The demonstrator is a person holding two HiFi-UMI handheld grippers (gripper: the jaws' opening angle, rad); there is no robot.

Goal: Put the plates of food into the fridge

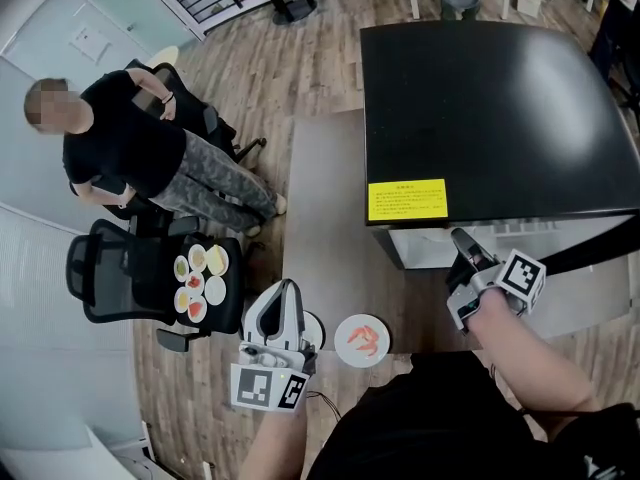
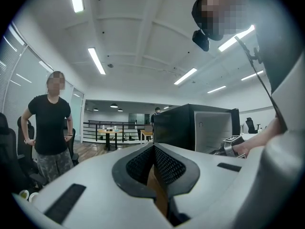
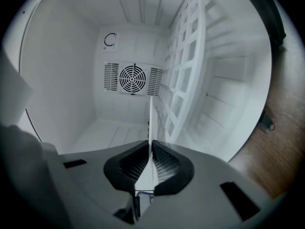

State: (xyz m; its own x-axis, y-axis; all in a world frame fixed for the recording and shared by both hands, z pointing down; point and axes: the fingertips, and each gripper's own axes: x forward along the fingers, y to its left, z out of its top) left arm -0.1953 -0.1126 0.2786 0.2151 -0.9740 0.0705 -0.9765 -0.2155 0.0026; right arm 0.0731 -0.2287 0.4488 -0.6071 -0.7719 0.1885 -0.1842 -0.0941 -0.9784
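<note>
My right gripper (image 1: pixel 465 245) reaches into the open black fridge (image 1: pixel 490 118). In the right gripper view it (image 3: pixel 151 149) is shut on the rim of a white plate (image 3: pixel 150 123), seen edge-on inside the white compartment, beside the wire shelf (image 3: pixel 186 70). My left gripper (image 1: pixel 285 293) is held low at the left, jaws together, with nothing seen in them (image 2: pixel 153 149). A white plate with red shrimp (image 1: pixel 362 340) sits low between the two grippers; what it rests on I cannot tell. Several more plates of food (image 1: pixel 200 276) lie on a black tray on an office chair.
A person in a black shirt (image 1: pixel 120 158) stands beside the office chair (image 1: pixel 100 268) at the left. The fridge door (image 1: pixel 600 248) hangs open at the right. A fan grille (image 3: pixel 134 79) marks the compartment's back wall. Wooden floor surrounds a brown mat (image 1: pixel 320 218).
</note>
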